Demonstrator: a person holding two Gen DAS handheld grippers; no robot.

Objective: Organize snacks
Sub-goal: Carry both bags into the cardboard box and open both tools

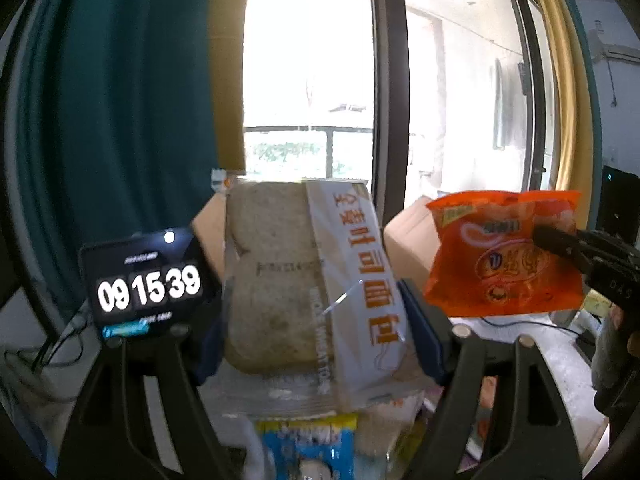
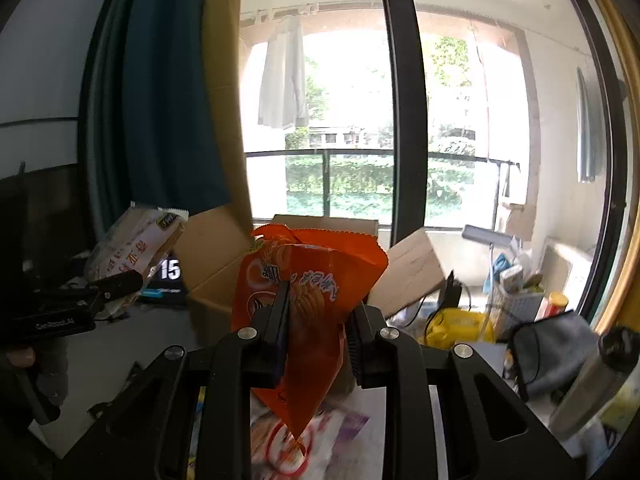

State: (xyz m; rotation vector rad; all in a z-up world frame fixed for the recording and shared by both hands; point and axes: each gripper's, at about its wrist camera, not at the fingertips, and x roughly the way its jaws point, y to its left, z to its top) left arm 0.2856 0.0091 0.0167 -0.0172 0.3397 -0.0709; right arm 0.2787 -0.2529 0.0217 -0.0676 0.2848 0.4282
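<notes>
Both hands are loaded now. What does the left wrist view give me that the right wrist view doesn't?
Left wrist only: the clock's full display, and a blue snack packet lying below the jaws.

Right wrist only: a white garment hanging outside, a yellow object, a grey pouch and a basket of packets at the right.

Both: the bread bag in the left gripper, the orange snack bag in the right gripper, and the open cardboard box.

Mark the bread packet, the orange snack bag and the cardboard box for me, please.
bread packet (image 1: 276, 280), left wrist view, on the clear front over the loaf.
orange snack bag (image 2: 316, 304), right wrist view, on its printed face between the fingers.
cardboard box (image 2: 212, 264), right wrist view, on its raised left flap.
</notes>
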